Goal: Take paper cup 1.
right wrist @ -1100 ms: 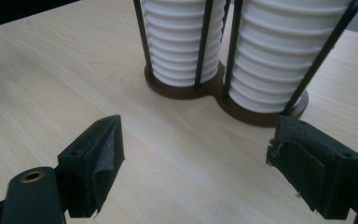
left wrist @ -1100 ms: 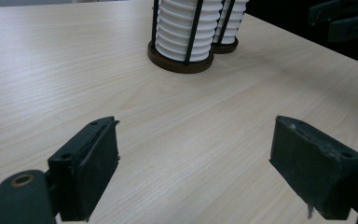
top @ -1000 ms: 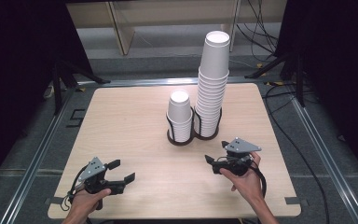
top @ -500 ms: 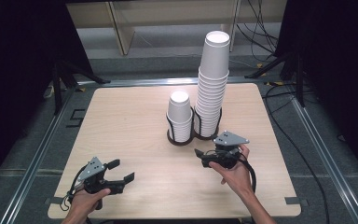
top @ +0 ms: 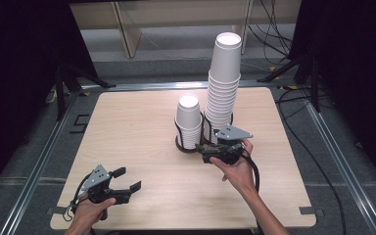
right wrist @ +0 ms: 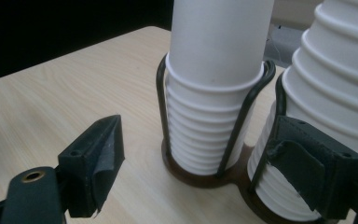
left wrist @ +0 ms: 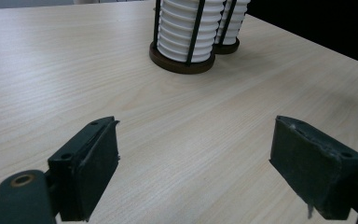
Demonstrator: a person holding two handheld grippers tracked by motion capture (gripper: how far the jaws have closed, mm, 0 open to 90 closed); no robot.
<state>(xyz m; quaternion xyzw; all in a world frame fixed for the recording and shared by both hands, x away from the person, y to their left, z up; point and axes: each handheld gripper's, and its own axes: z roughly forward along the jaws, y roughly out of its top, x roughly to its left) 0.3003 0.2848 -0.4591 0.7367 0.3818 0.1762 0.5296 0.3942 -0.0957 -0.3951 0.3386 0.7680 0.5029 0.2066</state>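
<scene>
The light wooden table (top: 142,127) carries a dark two-ring cup holder (top: 190,146) with two white cup stacks (top: 189,120).

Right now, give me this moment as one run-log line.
left gripper: open, empty, near table edge | right gripper: open, empty, at short cup stack | tall cup stack: in holder beside it

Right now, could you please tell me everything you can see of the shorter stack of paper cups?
The shorter stack of cups is white, apparently paper, nested upside down so ribbed rims layer up its side. It stands upright in a black wire holder on a dark round base, left of the taller stack in the high view, near the table's middle. The right gripper is close before it with jaws open, not touching.
</scene>
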